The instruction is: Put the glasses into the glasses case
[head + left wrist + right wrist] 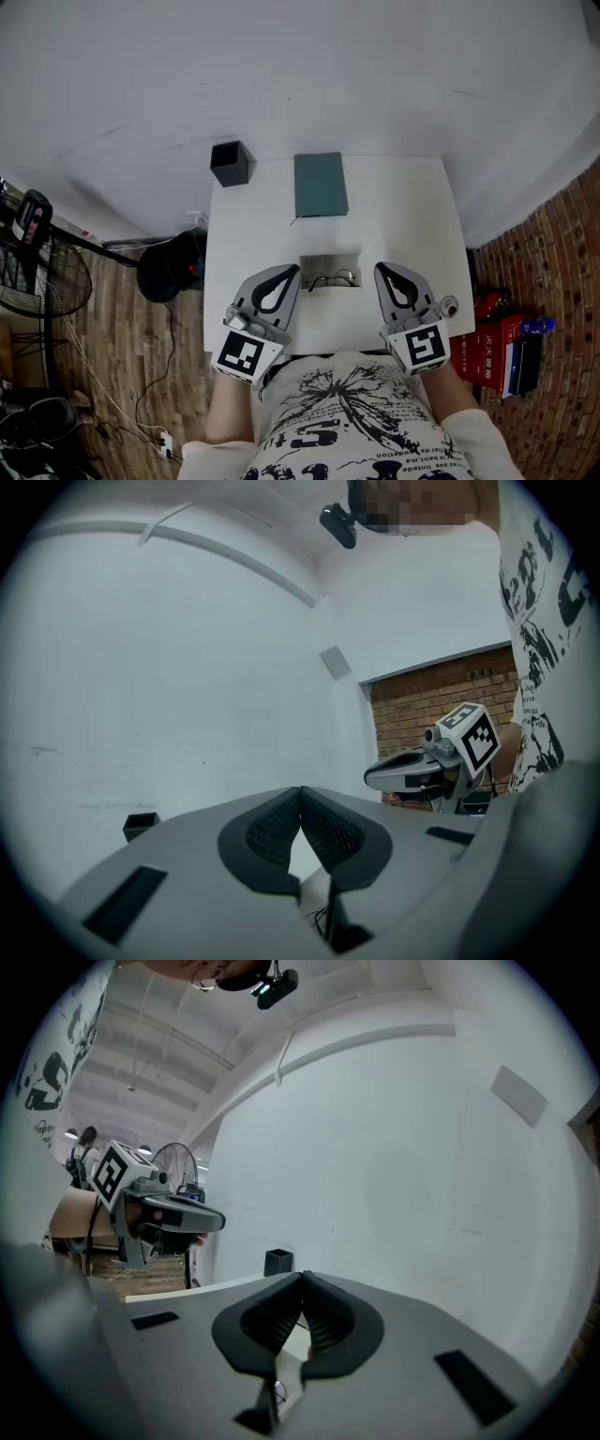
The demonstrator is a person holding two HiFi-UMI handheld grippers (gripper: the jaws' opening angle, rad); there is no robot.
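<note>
Thin-framed glasses [334, 278] lie on a grey open case [330, 263] near the front middle of the white table [253, 234]. Behind it a teal rectangular case [320, 184] lies flat and closed. My left gripper [292, 271] is shut and empty, its tips just left of the grey case. To that case's right, my right gripper [380, 268] is shut and empty too. In the left gripper view the jaws [300, 790] meet at the tips, and a bit of the glasses [323, 917] shows below them. The right gripper view has the jaws [302, 1277] closed the same way.
A black square cup [230, 163] stands at the table's back left corner. A small round object [449, 305] sits at the right edge. On the floor are a fan [37, 267] and cables at left, a dark bag [171, 266], and red boxes [492, 347] at right.
</note>
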